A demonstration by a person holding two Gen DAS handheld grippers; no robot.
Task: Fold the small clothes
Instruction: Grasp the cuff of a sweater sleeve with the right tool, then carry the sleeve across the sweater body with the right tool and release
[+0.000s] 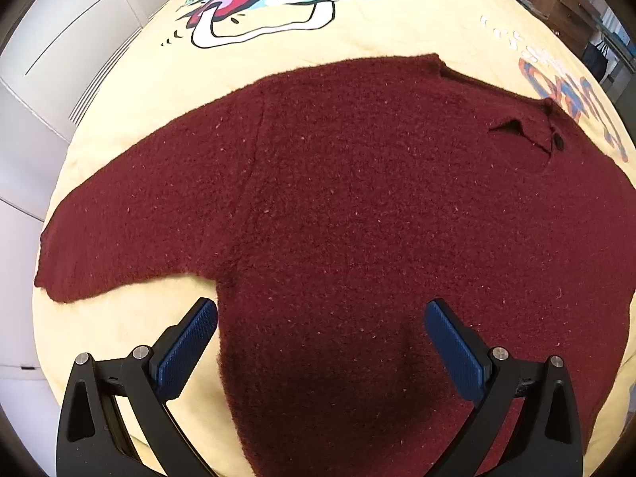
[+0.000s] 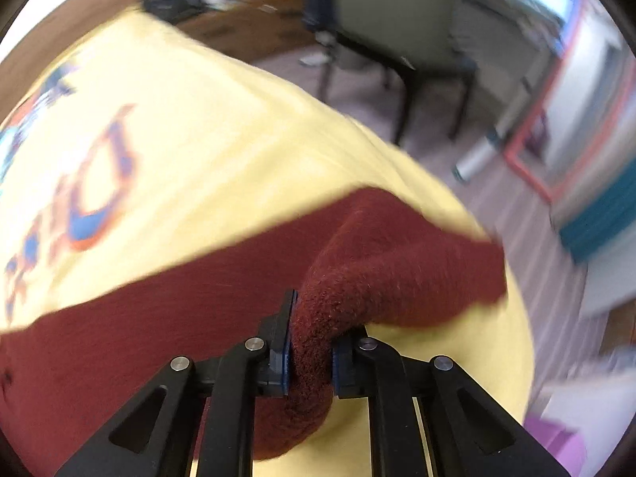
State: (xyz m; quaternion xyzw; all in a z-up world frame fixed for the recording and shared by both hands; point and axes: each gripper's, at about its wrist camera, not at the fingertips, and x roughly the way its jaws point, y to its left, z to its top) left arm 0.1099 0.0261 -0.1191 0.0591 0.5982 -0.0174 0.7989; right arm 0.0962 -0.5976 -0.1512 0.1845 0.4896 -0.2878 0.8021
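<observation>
Maroon knit fabric fills both views: a small sweater (image 1: 357,206) is spread flat on a pale yellow printed bedspread (image 1: 397,28), its body across the centre of the left wrist frame. One sleeve (image 1: 119,238) is stretched toward the left edge, and the buttoned neck opening (image 1: 532,131) is seen at the upper right.

The left gripper (image 1: 320,310) is held wide open at the bottom of that frame, nothing between its blue pads (image 1: 187,349), which straddle the sweater's side edge just above the cloth.

In the blurred right wrist view, the right gripper (image 2: 312,338) is closed tight on a bunched fold of the other sleeve (image 2: 397,262), lifted off the bedspread at lower centre.

The step in hand is judged to be folding this sleeve inward over the body. It is best done by carrying the pinched cuff low and straight across, so the sleeve is laid flat without dragging the body. The open gripper could be pressed on the body as an anchor.

The wool looks thick, fuzzy and faintly flecked, likely to hold a soft crease.
</observation>
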